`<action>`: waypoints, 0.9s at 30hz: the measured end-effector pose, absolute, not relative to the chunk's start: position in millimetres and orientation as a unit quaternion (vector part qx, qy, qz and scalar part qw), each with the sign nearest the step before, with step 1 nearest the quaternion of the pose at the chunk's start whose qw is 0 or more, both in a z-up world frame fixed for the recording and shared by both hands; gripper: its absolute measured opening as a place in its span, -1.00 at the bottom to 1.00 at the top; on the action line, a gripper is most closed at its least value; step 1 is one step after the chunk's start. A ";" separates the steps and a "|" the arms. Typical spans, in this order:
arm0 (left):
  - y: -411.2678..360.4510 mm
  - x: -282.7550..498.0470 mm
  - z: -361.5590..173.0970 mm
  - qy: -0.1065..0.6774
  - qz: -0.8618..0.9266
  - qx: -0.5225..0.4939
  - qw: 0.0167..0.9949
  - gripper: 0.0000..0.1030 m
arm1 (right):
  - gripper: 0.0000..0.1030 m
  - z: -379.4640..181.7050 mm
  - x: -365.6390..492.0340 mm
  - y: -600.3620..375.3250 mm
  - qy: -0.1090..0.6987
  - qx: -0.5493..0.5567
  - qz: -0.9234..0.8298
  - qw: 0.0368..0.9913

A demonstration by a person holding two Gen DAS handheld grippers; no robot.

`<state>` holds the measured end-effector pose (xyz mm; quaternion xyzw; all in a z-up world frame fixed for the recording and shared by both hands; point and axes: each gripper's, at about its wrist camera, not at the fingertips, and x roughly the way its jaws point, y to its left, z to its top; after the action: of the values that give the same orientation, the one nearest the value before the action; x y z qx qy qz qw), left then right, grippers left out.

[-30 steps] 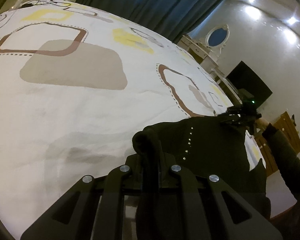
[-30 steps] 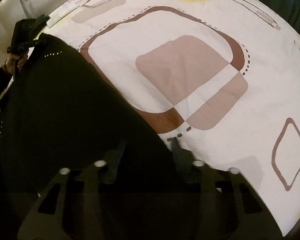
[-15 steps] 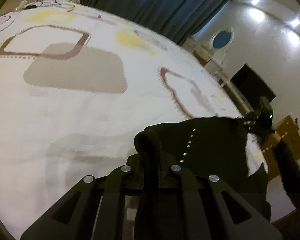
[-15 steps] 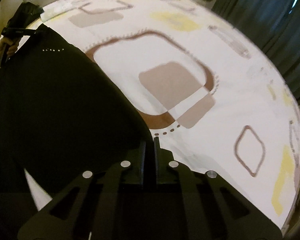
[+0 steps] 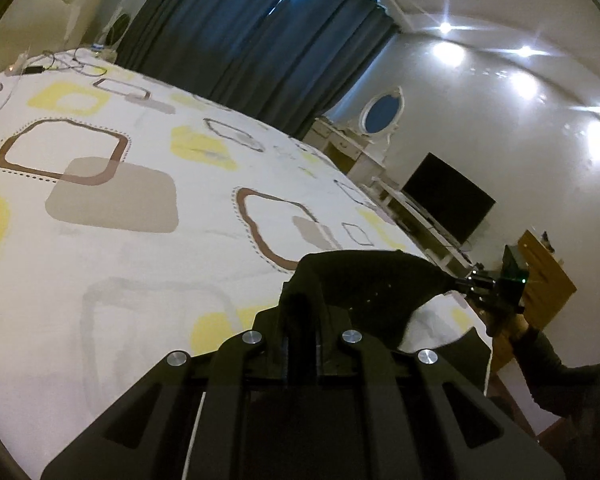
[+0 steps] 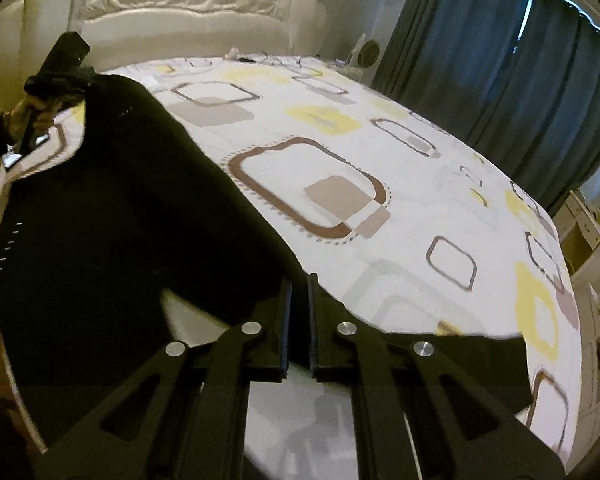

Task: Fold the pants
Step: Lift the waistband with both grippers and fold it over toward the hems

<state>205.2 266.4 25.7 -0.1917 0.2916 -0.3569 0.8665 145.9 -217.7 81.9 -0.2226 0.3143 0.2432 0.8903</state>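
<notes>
Your left gripper [image 5: 300,312] is clamped on a bunched fold of the black pants [image 5: 364,280]. Your right gripper [image 6: 298,300] has its jaws together on the pants' edge [image 6: 120,220]. The pants hang stretched between both, lifted over the bed sheet [image 6: 380,152] at about 8 o'clock in the right view. No label or writing can be read. The lower pants are cut off by the frame. The sheet toward 12 and 2 o'clock is free, up to the curtain [image 6: 480,60].
</notes>
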 end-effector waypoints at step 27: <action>283.0 69.5 -26.9 0.315 -0.369 -0.220 0.846 -0.83 | -0.87 18.2 -35.3 -206.7 0.326 -0.180 0.235 0.898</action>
<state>69.5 283.0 -26.9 -0.2202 0.3151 -0.3686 0.8464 -35.3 -206.7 18.2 -0.1797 0.3265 0.2350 0.8977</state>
